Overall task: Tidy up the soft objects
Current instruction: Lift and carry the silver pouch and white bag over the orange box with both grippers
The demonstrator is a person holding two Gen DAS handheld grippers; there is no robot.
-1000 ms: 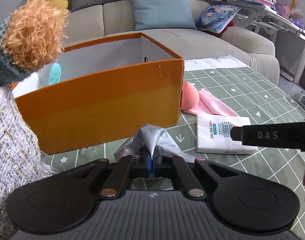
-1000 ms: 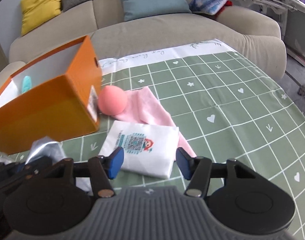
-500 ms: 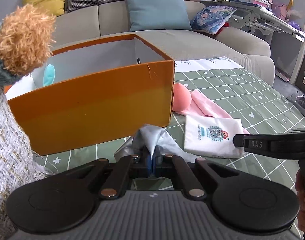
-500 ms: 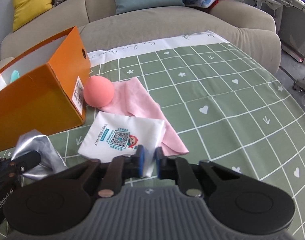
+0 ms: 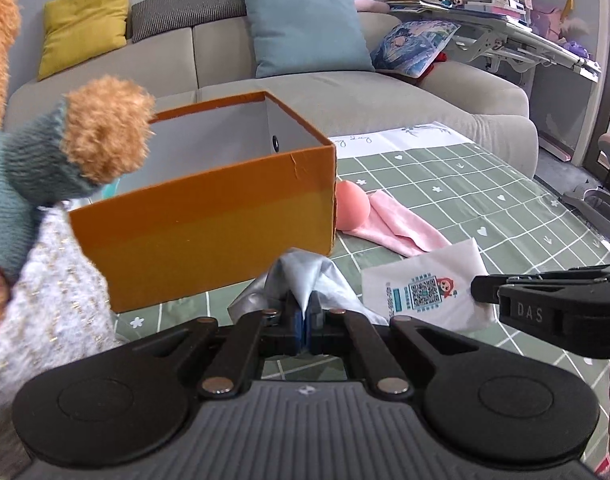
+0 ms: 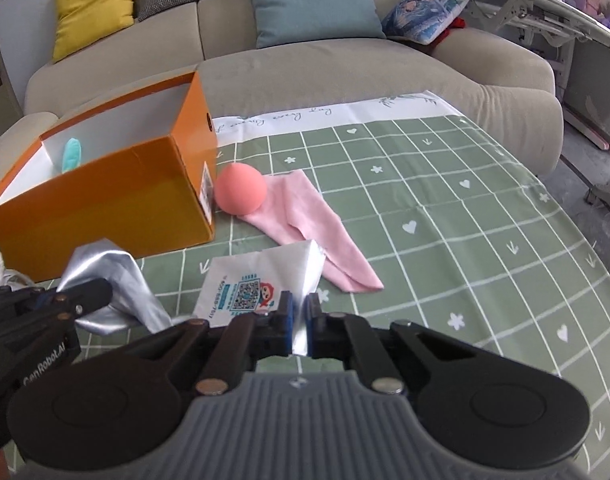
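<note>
Right wrist view: my right gripper [image 6: 301, 316] clamped the white printed pouch [image 6: 257, 284] just in front of the orange box [image 6: 105, 188], lifting its edge for stowing. My left gripper [image 5: 303, 318] pinched the silver cloth [image 5: 305, 276] beside that box, likewise ready to drop in.

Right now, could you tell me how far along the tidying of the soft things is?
Early. Done: only a teal item shows inside the orange box. In hand: the left tool is shut on the silver cloth, and the right tool is shut on the white pouch, its corner off the table. Left: the pink ball and pink cloth lie beside the box.
</note>
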